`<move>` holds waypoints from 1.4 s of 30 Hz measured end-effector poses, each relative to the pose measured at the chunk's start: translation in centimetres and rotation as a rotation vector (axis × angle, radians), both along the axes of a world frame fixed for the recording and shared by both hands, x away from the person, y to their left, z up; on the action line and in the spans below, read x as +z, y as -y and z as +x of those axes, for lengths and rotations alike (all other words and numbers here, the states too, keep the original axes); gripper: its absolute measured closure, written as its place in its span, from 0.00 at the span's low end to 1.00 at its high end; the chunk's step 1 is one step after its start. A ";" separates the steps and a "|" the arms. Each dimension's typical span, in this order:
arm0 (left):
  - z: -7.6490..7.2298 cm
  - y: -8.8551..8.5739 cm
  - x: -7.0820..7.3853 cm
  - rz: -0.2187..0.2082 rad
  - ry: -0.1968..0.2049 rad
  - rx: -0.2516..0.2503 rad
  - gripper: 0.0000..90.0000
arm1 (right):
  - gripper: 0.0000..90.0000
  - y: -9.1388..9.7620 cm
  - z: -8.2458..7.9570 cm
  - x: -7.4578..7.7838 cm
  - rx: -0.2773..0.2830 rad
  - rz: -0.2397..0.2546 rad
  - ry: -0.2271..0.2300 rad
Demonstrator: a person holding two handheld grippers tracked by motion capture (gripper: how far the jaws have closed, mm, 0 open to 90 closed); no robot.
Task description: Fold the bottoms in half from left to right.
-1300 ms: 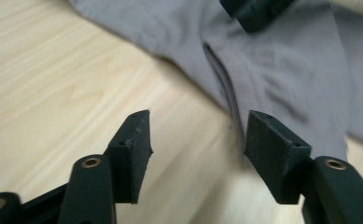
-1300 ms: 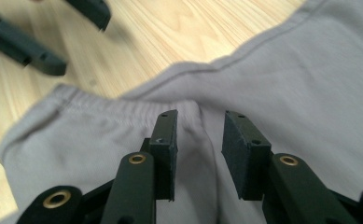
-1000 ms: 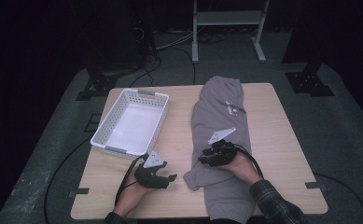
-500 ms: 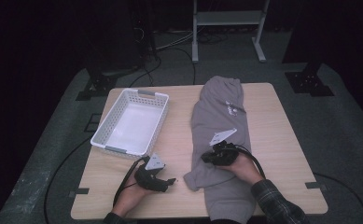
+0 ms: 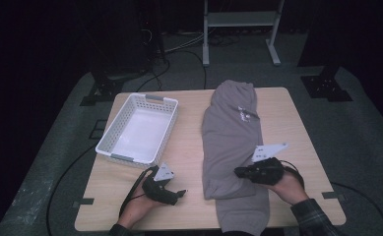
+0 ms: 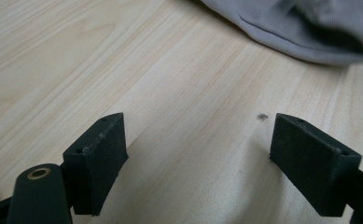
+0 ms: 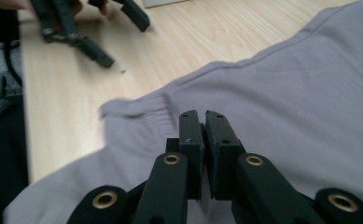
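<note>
Your right gripper (image 7: pixel 202 116) has pinched shut on the grey sweatshirt (image 5: pixel 231 132) lying mid-table, while your left gripper (image 6: pixel 195 149) has just been opening, empty: lifting one-handed could unravel the fold.

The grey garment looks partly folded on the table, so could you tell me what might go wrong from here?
1. The right gripper has its jaws nearly together above the grey garment, with no cloth seen between them, so a lift now would likely bring nothing up.
2. The garment's near end hangs over the table edge, so a tug might drag it off.
3. The left gripper, jaws just opened, sits on bare wood short of the hem.
</note>
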State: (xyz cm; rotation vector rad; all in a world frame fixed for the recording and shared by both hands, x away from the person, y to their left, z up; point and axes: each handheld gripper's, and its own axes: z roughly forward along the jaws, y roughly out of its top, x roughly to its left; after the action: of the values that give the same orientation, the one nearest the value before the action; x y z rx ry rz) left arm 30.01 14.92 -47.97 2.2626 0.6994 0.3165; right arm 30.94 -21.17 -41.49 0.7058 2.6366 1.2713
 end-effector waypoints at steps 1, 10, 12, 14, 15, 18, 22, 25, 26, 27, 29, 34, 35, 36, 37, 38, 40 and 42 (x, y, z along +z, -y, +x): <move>0.0 0.0 0.0 0.000 0.000 0.001 0.20 | 0.95 0.8 -0.8 0.3 -0.005 0.008 0.006; 0.0 0.0 0.0 -0.002 0.003 0.006 0.20 | 0.95 4.6 -6.5 2.3 -0.011 0.043 0.056; 0.0 -0.1 0.0 -0.003 0.001 0.009 0.20 | 0.95 5.2 -7.9 2.6 -0.005 0.040 0.061; 0.0 -0.1 0.0 -0.004 0.001 0.009 0.20 | 0.95 5.5 -9.0 2.7 0.003 0.031 0.057; 0.0 -0.1 0.0 -0.004 0.000 0.008 0.20 | 0.95 5.7 -9.4 2.6 0.005 0.024 0.051; 0.0 -0.1 0.0 -0.004 0.001 0.008 0.19 | 0.94 5.8 -10.2 1.3 0.028 -0.002 -0.001; 0.0 0.0 0.0 0.004 -0.003 0.005 0.18 | 0.82 5.6 -10.0 -1.0 0.050 -0.016 -0.070; -0.1 0.4 0.0 0.008 -0.010 0.002 0.16 | 0.72 5.8 -9.3 -1.2 0.031 0.010 -0.064; -0.1 0.5 0.1 0.008 -0.014 0.000 0.16 | 0.68 5.9 -9.0 -1.1 0.014 0.020 -0.050; 0.0 0.7 0.1 0.002 -0.024 -0.008 0.15 | 0.68 6.0 -8.8 -1.1 0.010 0.029 -0.046; -0.2 1.2 0.3 -0.023 -0.021 -0.016 0.16 | 0.68 6.1 -8.0 -0.9 -0.017 0.048 -0.033; -0.8 3.4 1.1 -0.089 -0.022 -0.092 0.19 | 0.62 5.2 -6.0 -1.7 0.005 0.043 -0.080; -1.0 3.9 1.2 -0.093 -0.019 -0.108 0.19 | 0.61 4.9 -5.6 -2.1 0.012 0.036 -0.096; -1.1 4.3 1.2 -0.086 -0.017 -0.124 0.19 | 0.60 4.5 -5.2 -2.5 0.024 0.027 -0.110; -1.2 4.9 1.2 -0.083 -0.015 -0.147 0.19 | 0.60 4.2 -4.9 -2.7 0.028 0.022 -0.123; -1.3 5.3 1.2 -0.082 -0.015 -0.158 0.19 | 0.60 3.8 -4.5 -3.2 0.038 0.012 -0.144; -1.5 6.3 1.1 -0.074 -0.012 -0.187 0.21 | 0.58 3.1 -3.8 -3.8 0.040 -0.011 -0.165; -1.6 7.0 1.0 -0.069 -0.018 -0.207 0.23 | 0.56 2.5 -3.1 -4.4 0.040 -0.034 -0.199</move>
State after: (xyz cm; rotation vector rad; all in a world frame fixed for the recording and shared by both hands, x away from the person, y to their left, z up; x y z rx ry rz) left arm 28.41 7.95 -46.94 2.2507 0.4720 0.1693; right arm 27.81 -23.67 -45.89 0.8184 2.8356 1.2214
